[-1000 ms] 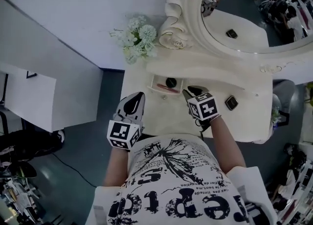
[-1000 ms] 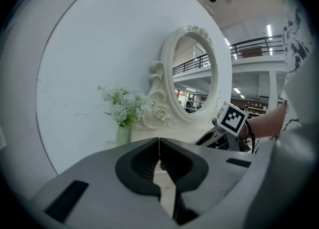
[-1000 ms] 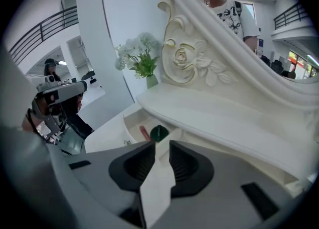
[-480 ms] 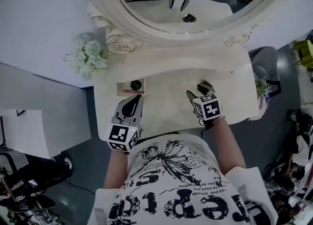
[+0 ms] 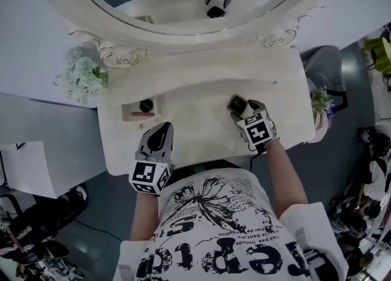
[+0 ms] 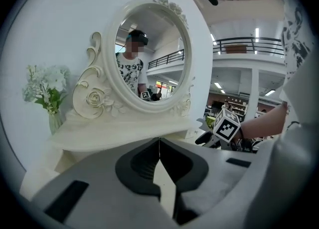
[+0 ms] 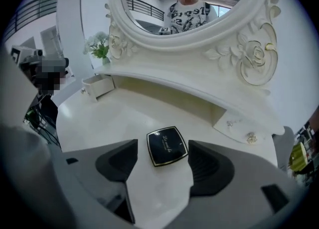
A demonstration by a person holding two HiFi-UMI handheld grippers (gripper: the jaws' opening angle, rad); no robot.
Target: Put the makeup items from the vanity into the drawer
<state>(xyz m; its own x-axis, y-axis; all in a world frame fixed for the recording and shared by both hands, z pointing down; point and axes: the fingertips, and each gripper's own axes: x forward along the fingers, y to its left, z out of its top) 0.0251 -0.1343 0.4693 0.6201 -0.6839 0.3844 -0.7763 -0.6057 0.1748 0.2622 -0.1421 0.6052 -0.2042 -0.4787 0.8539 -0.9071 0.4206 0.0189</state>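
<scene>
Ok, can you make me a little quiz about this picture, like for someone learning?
1. True or false: the left tongs are shut.
2. Where is the black compact? A on a chair, B on the vanity top, C on a shelf.
3. What stands beside the mirror?
Key: 1 true. 2 B. 3 white flowers.

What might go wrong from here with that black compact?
The compact lies flat and askew between the opening jaws of the right gripper, so they may push it or slip off its thin edge. The small open drawer far to the left already holds items, so the compact might catch on its rim.
</scene>
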